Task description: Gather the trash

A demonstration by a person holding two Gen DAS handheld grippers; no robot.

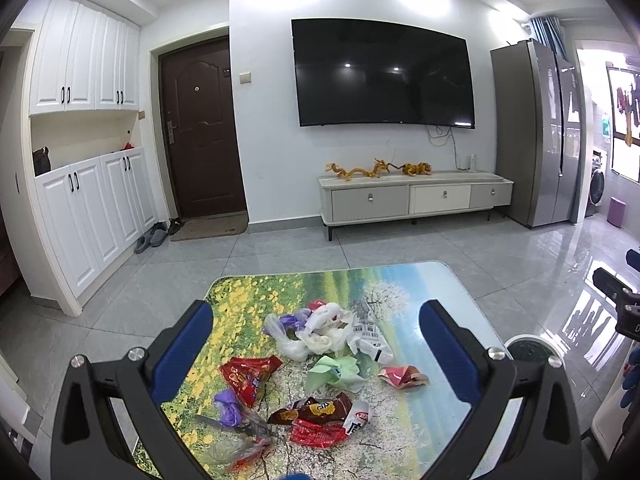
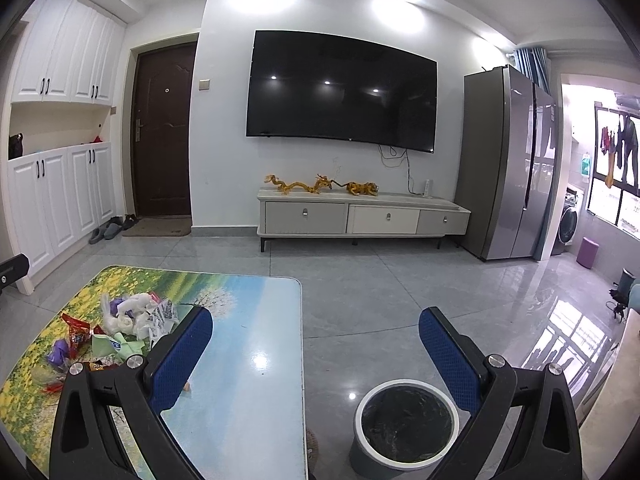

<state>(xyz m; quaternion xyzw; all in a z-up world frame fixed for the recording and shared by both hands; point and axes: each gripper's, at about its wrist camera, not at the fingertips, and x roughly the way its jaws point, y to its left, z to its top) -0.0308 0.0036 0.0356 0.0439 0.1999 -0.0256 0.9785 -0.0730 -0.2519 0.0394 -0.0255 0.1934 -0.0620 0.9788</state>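
Note:
A pile of trash lies on the low picture-print table (image 1: pixel 400 280): white plastic bags (image 1: pixel 320 330), a green paper (image 1: pixel 334 374), red snack wrappers (image 1: pixel 248 374), a brown wrapper (image 1: pixel 316 410), a purple bag (image 1: pixel 228 402) and a small red wrapper (image 1: pixel 402 376). My left gripper (image 1: pixel 316 344) is open and empty above the pile. My right gripper (image 2: pixel 316 344) is open and empty, over the table's right edge and the floor. A grey bin (image 2: pixel 406 424) with a white rim and black liner stands on the floor beside the table, below the right gripper. The pile shows at left in the right wrist view (image 2: pixel 120 328).
Grey tiled floor (image 2: pixel 360 272) surrounds the table. A TV stand (image 2: pixel 360 216) under a wall TV (image 2: pixel 340 88), a fridge (image 2: pixel 508 160), white cabinets (image 1: pixel 92 208) and a brown door (image 1: pixel 200 128) line the far walls. The bin's rim (image 1: pixel 536 350) shows right of the table.

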